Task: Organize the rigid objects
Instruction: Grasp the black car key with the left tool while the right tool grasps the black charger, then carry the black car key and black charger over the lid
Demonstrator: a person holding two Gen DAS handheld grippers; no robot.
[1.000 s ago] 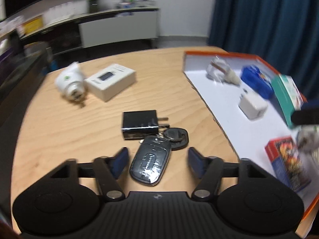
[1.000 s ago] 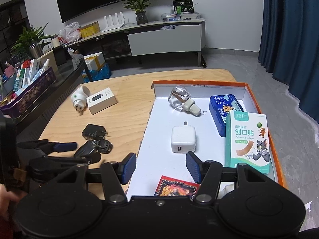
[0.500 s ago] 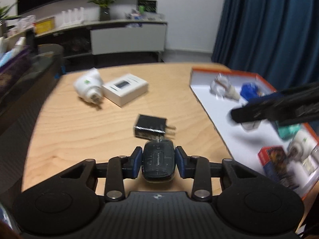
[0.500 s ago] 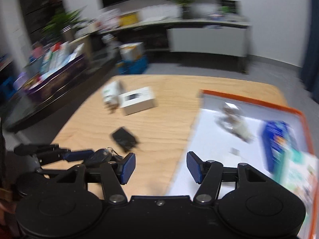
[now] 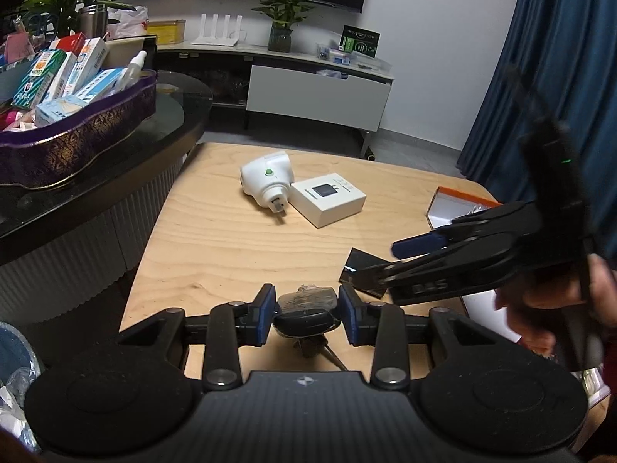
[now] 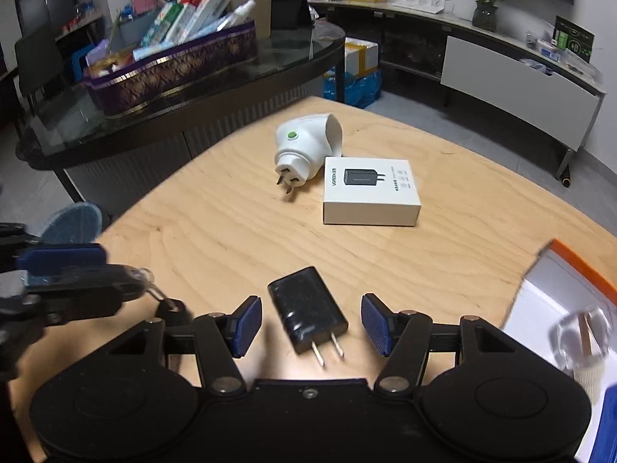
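My left gripper (image 5: 306,316) is shut on a black car key fob (image 5: 306,310) and holds it above the wooden table (image 5: 216,247); a key hangs below it. My right gripper (image 6: 310,328) is open, its blue pads either side of a black charger plug (image 6: 306,314) lying on the table, prongs toward me. The right gripper (image 5: 408,250) also shows in the left wrist view over the charger (image 5: 364,270). A white socket adapter (image 6: 304,146) and a white charger box (image 6: 370,191) lie further back. The orange-rimmed white tray (image 6: 570,266) is at right.
A dark glass side table (image 6: 193,88) with a purple basket of boxes (image 6: 169,69) stands at the left, beyond the table edge. A clear bottle (image 6: 582,337) lies in the tray. A TV cabinet (image 5: 316,92) is far behind.
My left gripper closed on the key fob and lifted it off the table. My right gripper swung left from over the tray to straddle the black charger.
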